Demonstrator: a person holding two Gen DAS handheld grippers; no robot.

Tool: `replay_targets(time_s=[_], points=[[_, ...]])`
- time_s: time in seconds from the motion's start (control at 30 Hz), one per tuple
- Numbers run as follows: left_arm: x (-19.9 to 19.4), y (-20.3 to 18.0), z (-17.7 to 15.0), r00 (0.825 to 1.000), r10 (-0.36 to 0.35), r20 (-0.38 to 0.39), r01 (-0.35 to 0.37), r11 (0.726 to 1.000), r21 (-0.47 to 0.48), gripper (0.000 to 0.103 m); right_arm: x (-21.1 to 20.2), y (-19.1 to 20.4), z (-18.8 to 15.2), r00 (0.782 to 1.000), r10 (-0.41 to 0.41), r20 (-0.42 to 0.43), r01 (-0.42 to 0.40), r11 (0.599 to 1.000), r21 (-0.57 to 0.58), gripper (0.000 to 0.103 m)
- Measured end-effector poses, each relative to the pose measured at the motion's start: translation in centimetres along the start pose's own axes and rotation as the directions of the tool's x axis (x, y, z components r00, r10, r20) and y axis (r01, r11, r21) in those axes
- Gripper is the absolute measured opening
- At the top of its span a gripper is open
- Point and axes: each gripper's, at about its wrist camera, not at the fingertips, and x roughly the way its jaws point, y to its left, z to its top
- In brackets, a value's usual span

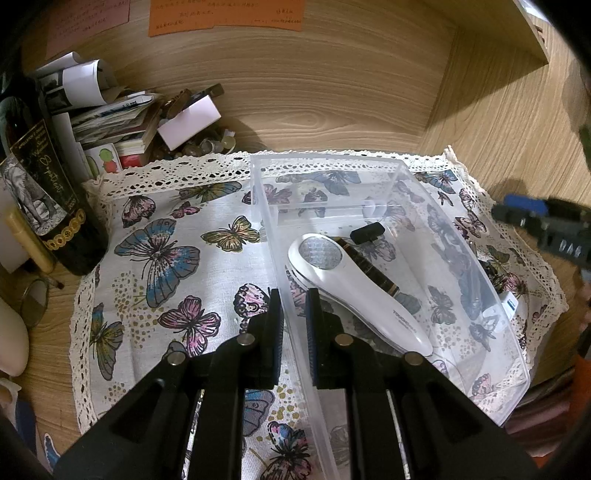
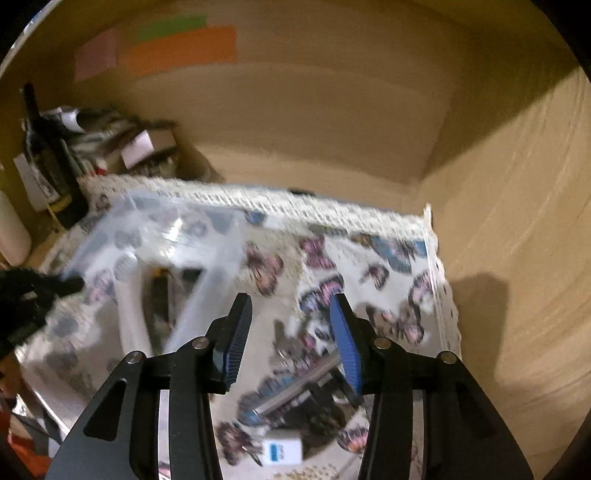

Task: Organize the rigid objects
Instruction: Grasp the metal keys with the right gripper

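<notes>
I am clamping my left gripper on the near left wall of the clear rectangular plastic bin, which is sitting on the butterfly-print lace-edged cloth. A white handheld device with a round mesh head is lying inside that bin beside a small black block. My right gripper is hovering released and empty to the right of the bin, above the cloth.

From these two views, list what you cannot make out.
- Loose items beside the clear bin, right wrist view: motion blur hides what they are.
- Notes on the back panel, left wrist view: cut off by the top edge, writing too small.
- Dark striped object in the bin: partly hidden behind the white handheld device.
</notes>
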Motion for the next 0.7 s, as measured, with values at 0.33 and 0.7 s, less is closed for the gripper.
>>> replay_targets(time_s=[0.33,0.7], points=[[-0.1,0.0,-0.1,1.000,0.004,-0.002,-0.004,1.000,0.001,0.011,3.8,0.3,-3.0,0.990,0.075,-0.124,-0.074,0.997,0.012,0.041],[0.1,0.2,-0.1,1.000,0.000,-0.004,0.000,1.000,-0.001,0.011,8.3,0.6,-3.5,0.967,0.065,-0.248,-0.074,0.997,-0.025,0.040]])
